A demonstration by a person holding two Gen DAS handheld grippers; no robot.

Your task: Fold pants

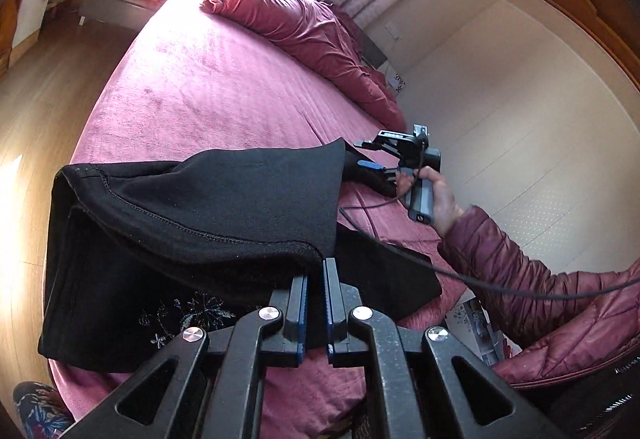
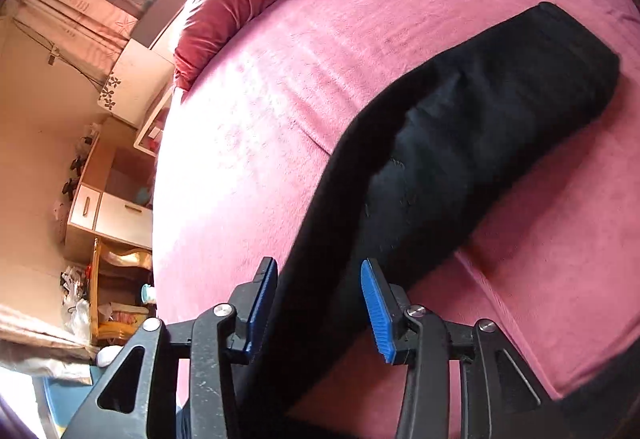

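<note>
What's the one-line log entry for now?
left tongs: shut on pants hem | right tongs: open, straddling pants | bed

Pink bed (image 1: 208, 87) under black pants (image 1: 168, 223)

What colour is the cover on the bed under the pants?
The fuzzy bed cover is pink, under the black pants; the right wrist view shows it best.

We note black gripper linkages (image 1: 314, 279) with silver screws (image 1: 269, 313), blue pads (image 2: 376, 303), a black cable (image 1: 500, 285), and a quilted maroon sleeve (image 1: 512, 263).
</note>
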